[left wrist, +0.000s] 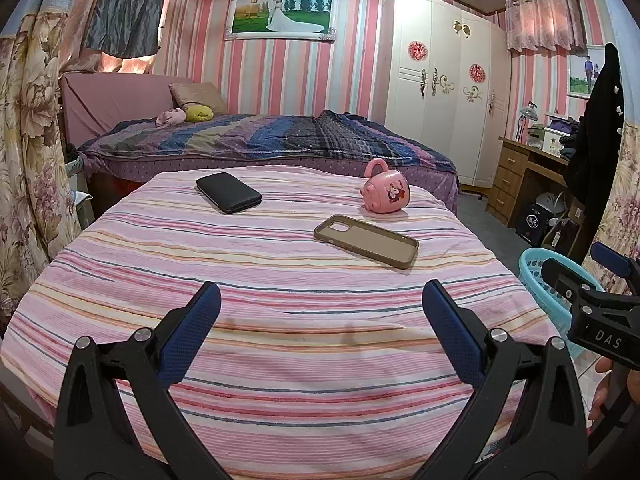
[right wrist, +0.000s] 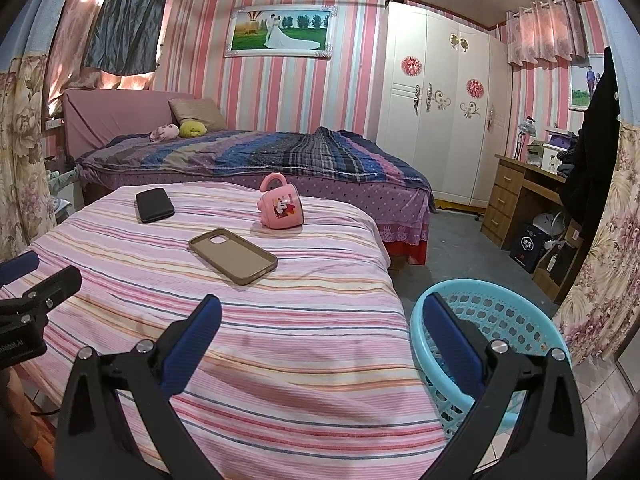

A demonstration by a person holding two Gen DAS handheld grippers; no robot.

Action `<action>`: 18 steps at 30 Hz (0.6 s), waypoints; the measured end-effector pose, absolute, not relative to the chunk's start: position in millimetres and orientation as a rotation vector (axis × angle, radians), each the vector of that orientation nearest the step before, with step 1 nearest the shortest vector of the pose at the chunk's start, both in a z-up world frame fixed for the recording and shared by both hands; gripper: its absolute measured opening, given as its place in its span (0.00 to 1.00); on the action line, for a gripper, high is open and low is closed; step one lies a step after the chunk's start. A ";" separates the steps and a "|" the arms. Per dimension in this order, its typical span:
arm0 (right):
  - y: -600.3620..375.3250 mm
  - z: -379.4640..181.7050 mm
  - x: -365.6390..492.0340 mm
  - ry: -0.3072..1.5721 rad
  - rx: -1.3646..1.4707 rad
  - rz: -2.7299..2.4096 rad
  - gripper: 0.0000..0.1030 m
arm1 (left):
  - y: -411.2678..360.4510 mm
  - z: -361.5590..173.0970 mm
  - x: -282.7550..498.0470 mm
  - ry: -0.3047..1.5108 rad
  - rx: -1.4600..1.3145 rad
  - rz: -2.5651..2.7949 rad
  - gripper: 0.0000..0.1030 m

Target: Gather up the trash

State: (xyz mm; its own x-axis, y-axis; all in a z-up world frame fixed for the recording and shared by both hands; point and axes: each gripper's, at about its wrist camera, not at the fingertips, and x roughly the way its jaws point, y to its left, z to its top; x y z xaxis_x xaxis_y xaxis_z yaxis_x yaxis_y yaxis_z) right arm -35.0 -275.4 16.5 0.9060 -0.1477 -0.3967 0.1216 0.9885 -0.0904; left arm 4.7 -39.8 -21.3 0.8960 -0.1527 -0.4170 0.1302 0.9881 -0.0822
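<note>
Striped pink bedsheet (left wrist: 280,312) over a raised surface, filling the lower half of both views. Behind it a bed with a dark patchwork quilt (left wrist: 260,136), a white wardrobe (left wrist: 440,92) to the far right.

Blue plastic basket (right wrist: 500,320) on the floor just beside the sheet's right edge, below the right-hand tool; most likely the bin for whatever gets gathered. Contents hard to make out through the lattice.

Three items on the sheet, well apart from each other: brown phone case (left wrist: 366,240) lying flat, hollow side up, nearest the tools; black case (left wrist: 228,192) flat toward the far left; pink mug (left wrist: 386,192) on its side toward the far right. No obvious wrappers or scraps anywhere, so probably these three stand in as the trash.

Left gripper (left wrist: 320,320) spread wide, holding nothing, hovering above the near part of the sheet. Right gripper (right wrist: 320,328) likewise spread wide and bare, poised over the sheet's right edge with one finger in front of the basket.

Judged as a step between pickups, or the very start: nothing grasped, everything on the sheet. Next move probably a reach forward to the brown phone case, the closest piece; calls for coming down low and closing across its thin rim, since flat on soft cloth with little to grab. Then a short carry right, over the basket.
</note>
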 end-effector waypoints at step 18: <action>-275.2 16.3 -33.5 0.416 -0.066 -0.141 0.95 | -38.9 -20.8 4.9 0.435 -0.054 -0.145 0.95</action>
